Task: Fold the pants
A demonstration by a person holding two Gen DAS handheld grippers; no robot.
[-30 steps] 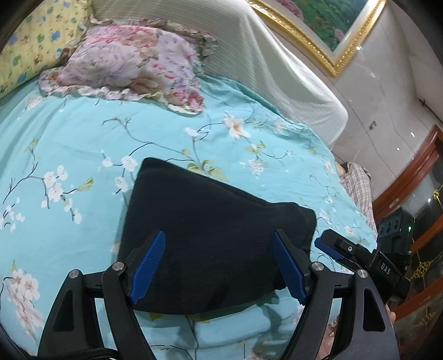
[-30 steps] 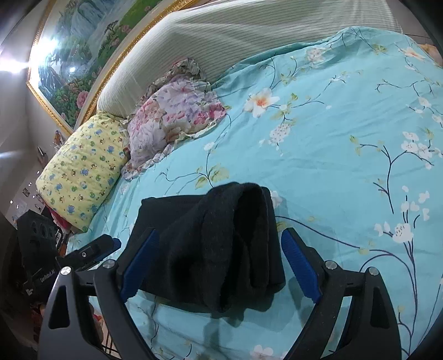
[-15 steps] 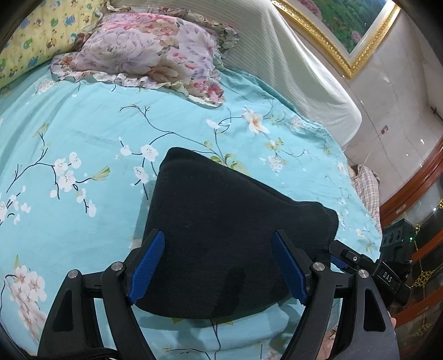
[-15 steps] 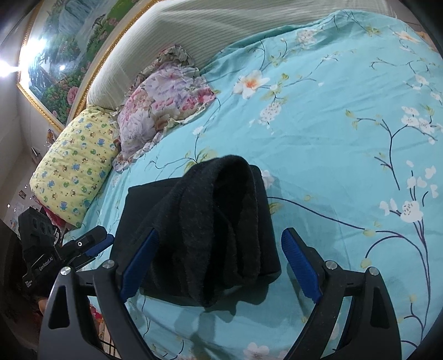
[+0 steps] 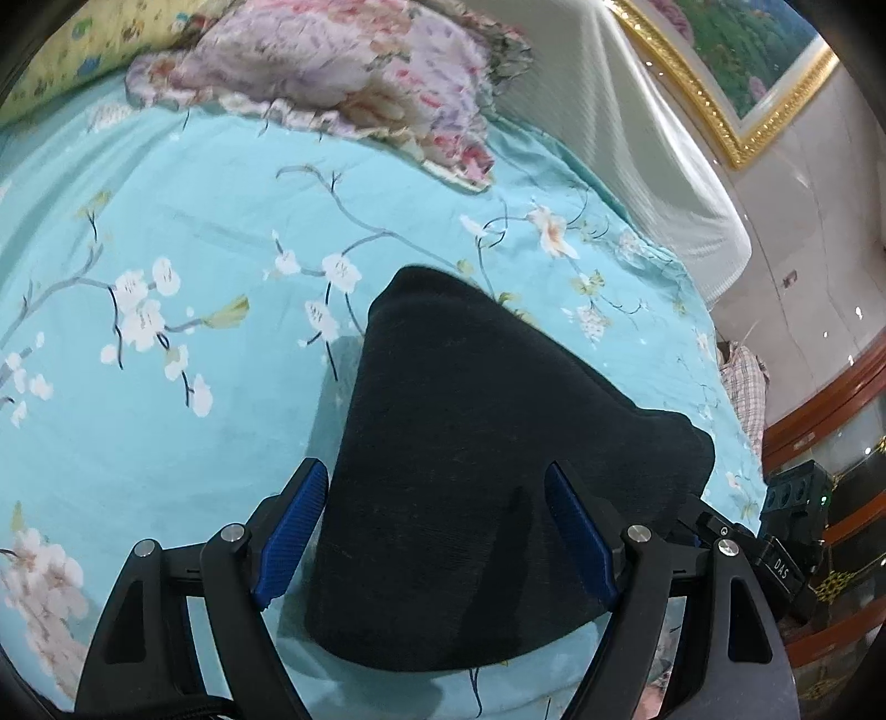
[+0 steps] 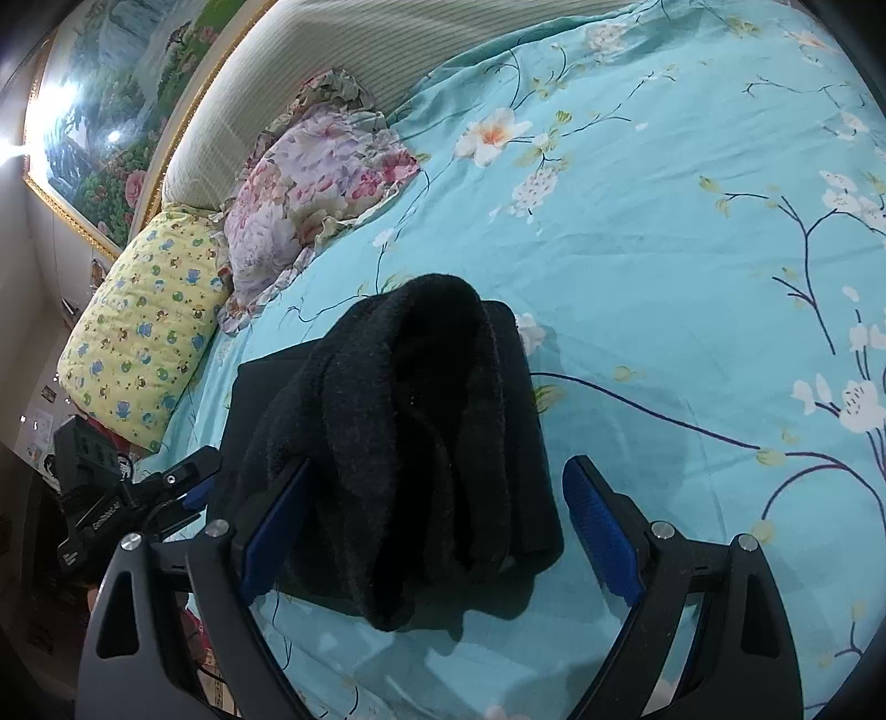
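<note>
The black pants (image 5: 470, 443) lie folded into a thick bundle on the turquoise floral bedspread (image 5: 166, 432). My left gripper (image 5: 437, 537) is open, its blue pads on either side of the bundle's near edge, not pinching it. In the right wrist view the pants (image 6: 410, 443) show as a stacked, rumpled fold. My right gripper (image 6: 437, 526) is open around the fold's near end. The left gripper's tip (image 6: 183, 482) shows at the bundle's left side, and the right gripper's body (image 5: 758, 554) shows at the bundle's right side.
A floral pillow (image 5: 343, 72) and a yellow patterned pillow (image 6: 144, 327) lie at the head of the bed against a striped headboard (image 6: 387, 44). A gold-framed painting (image 5: 747, 72) hangs above. Wooden furniture (image 5: 830, 421) stands past the bed's right edge.
Both grippers have moved forward over the folded pants, which now fill more of each view. Both stay open and the pants keep their shape.
</note>
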